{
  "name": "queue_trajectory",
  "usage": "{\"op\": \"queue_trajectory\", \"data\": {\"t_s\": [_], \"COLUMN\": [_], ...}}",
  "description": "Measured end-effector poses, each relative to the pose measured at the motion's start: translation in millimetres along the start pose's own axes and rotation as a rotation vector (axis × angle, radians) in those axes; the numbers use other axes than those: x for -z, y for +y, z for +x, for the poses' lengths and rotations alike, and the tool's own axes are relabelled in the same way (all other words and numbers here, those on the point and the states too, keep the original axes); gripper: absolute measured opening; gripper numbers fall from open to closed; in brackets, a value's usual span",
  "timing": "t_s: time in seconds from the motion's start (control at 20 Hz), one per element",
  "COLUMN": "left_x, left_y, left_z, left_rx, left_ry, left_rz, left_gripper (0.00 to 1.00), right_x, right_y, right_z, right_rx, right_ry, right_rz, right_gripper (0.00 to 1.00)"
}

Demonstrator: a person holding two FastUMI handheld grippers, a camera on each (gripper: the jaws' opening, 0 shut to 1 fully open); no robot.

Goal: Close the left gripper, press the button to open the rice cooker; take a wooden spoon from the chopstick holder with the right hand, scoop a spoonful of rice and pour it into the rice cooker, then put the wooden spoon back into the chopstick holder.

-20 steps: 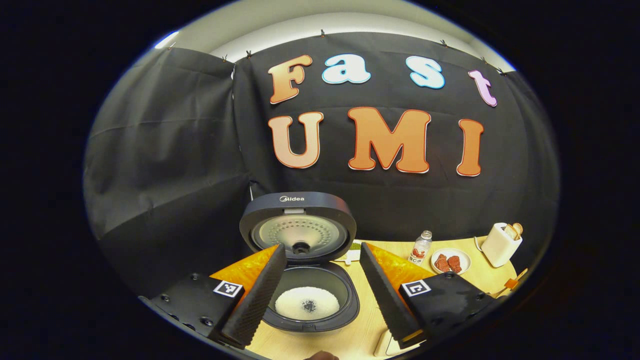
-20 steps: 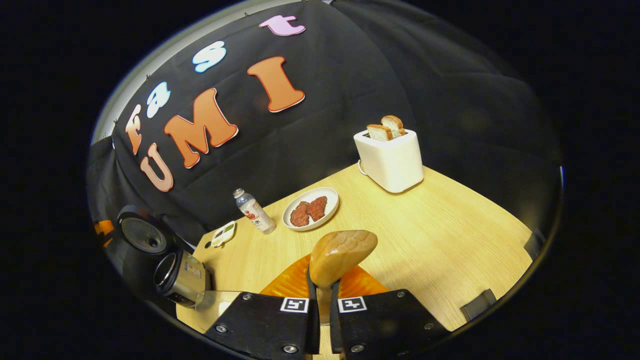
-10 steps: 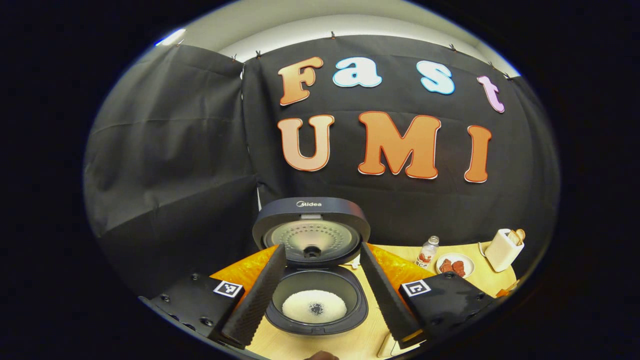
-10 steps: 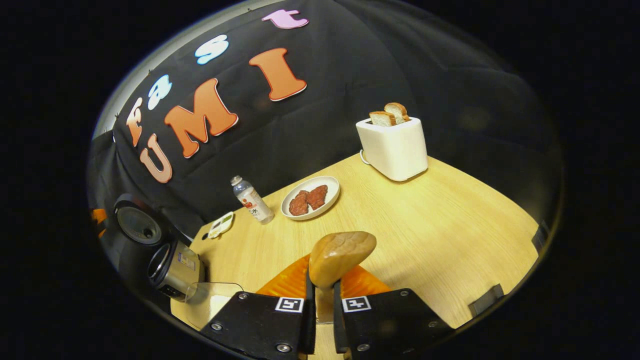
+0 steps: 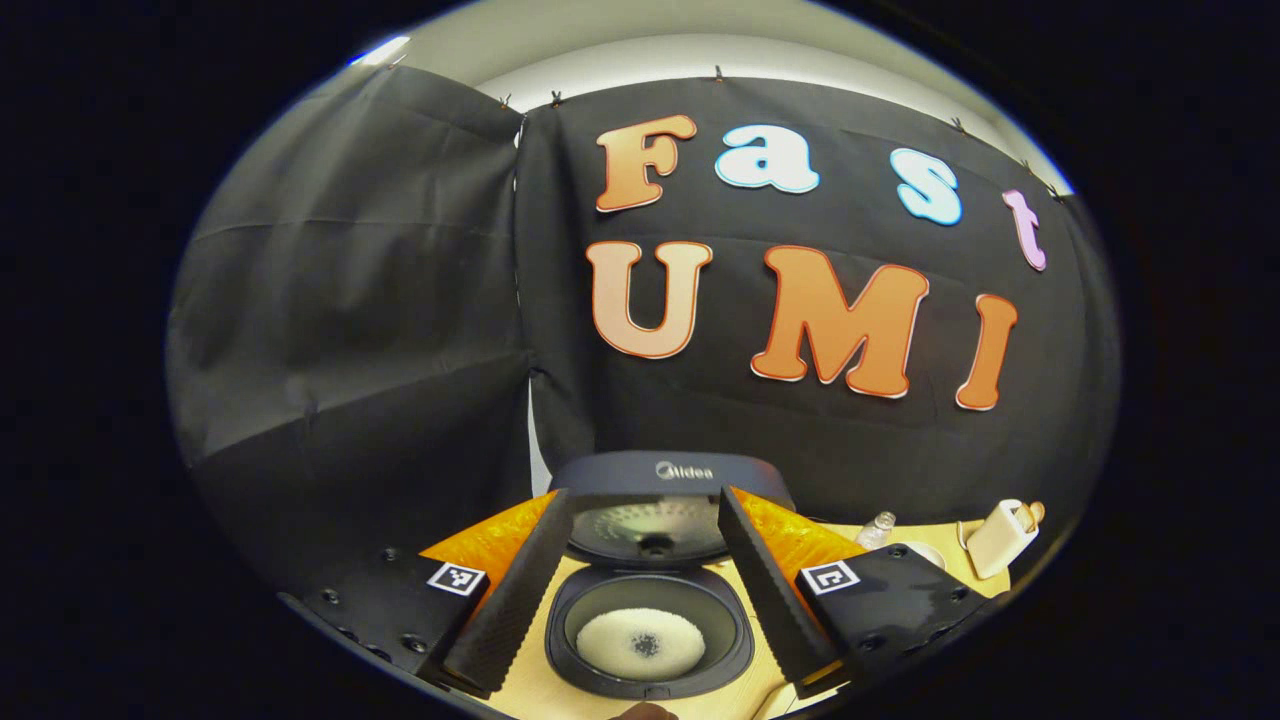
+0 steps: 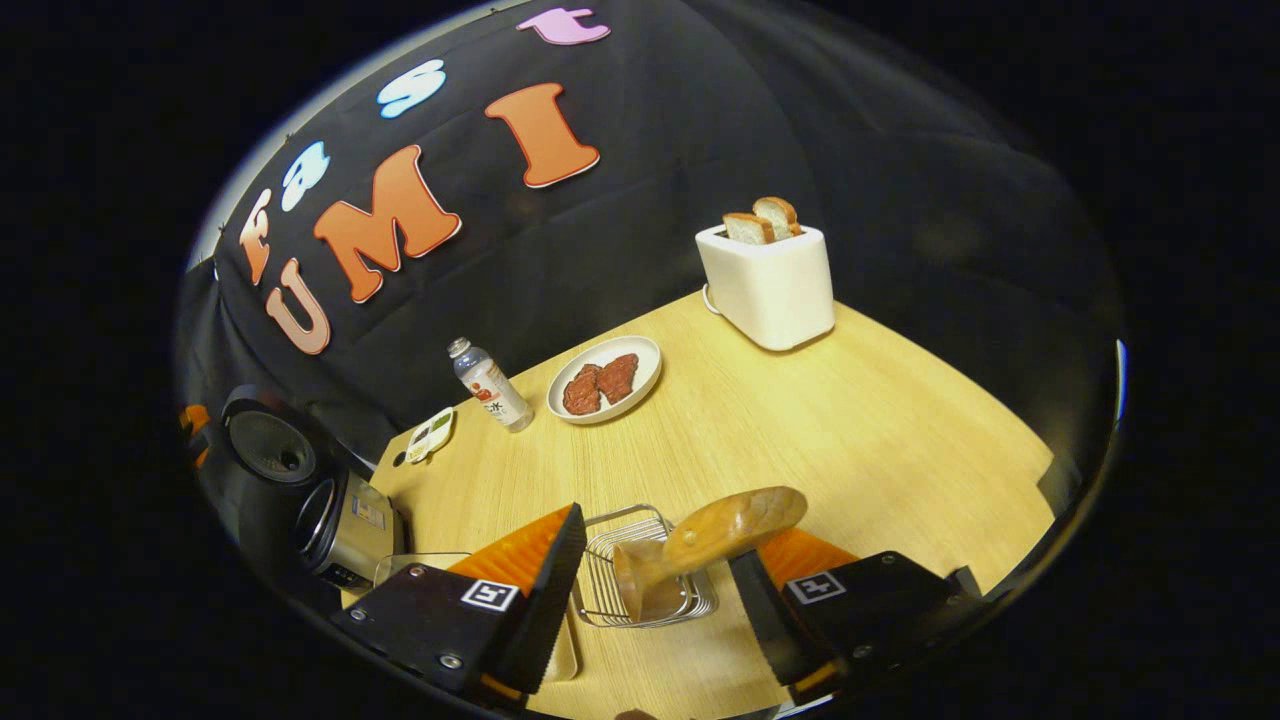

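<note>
The rice cooker (image 5: pixel 648 660) stands with its lid (image 5: pixel 668 478) raised, and white rice lies in the pot (image 5: pixel 640 645). My left gripper (image 5: pixel 642 498) is open above it, one finger on each side of the pot. My right gripper (image 6: pixel 658 545) is open around a wire chopstick holder (image 6: pixel 612 585). The wooden spoon (image 6: pixel 735 522) stands in that holder, bowl end up and leaning right, and neither finger touches it. The cooker (image 6: pixel 300 495) also appears at the far left of the right gripper view.
On the wooden table (image 6: pixel 880 430) stand a white toaster (image 6: pixel 768 285) with bread, a plate of meat (image 6: pixel 600 378) and a small bottle (image 6: pixel 490 385). A clear container (image 6: pixel 415 565) sits beside the cooker, partly hidden by my right gripper's left finger.
My right gripper has opened and let go of the wooden spoon, which now leans in the wire holder. The left gripper view has tilted up, so the cooker sits lower.
</note>
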State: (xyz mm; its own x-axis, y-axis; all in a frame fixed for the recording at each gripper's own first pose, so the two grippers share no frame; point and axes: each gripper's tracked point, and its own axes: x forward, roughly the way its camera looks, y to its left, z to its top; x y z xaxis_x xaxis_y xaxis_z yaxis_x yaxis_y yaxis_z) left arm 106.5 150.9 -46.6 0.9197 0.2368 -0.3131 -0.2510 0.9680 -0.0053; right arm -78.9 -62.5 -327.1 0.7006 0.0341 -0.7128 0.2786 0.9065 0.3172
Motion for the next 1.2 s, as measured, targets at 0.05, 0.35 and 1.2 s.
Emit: {"op": "queue_trajectory", "data": {"t_s": [0.05, 0.35, 1.2], "left_x": [-7.9, -17.5, 133.0], "left_y": [-2.1, -22.5, -28.0], "left_z": [7.5, 74.6, 41.5], "left_rx": [0.008, 0.022, -0.031], "left_ry": [0.004, 0.087, 0.717], "left_rz": [-0.013, 0.052, 0.082], "left_gripper": [0.97, 1.0, 1.0], "right_x": [-6.4, -38.4, -51.9], "right_y": [1.0, 16.0, 8.7], "right_z": [-6.7, -51.6, -76.3], "right_rx": [0.006, 0.012, -0.022], "right_ry": [-0.013, -0.11, -0.148], "right_rz": [-0.014, -0.074, -0.121], "right_gripper": [0.87, 0.91, 0.91]}}
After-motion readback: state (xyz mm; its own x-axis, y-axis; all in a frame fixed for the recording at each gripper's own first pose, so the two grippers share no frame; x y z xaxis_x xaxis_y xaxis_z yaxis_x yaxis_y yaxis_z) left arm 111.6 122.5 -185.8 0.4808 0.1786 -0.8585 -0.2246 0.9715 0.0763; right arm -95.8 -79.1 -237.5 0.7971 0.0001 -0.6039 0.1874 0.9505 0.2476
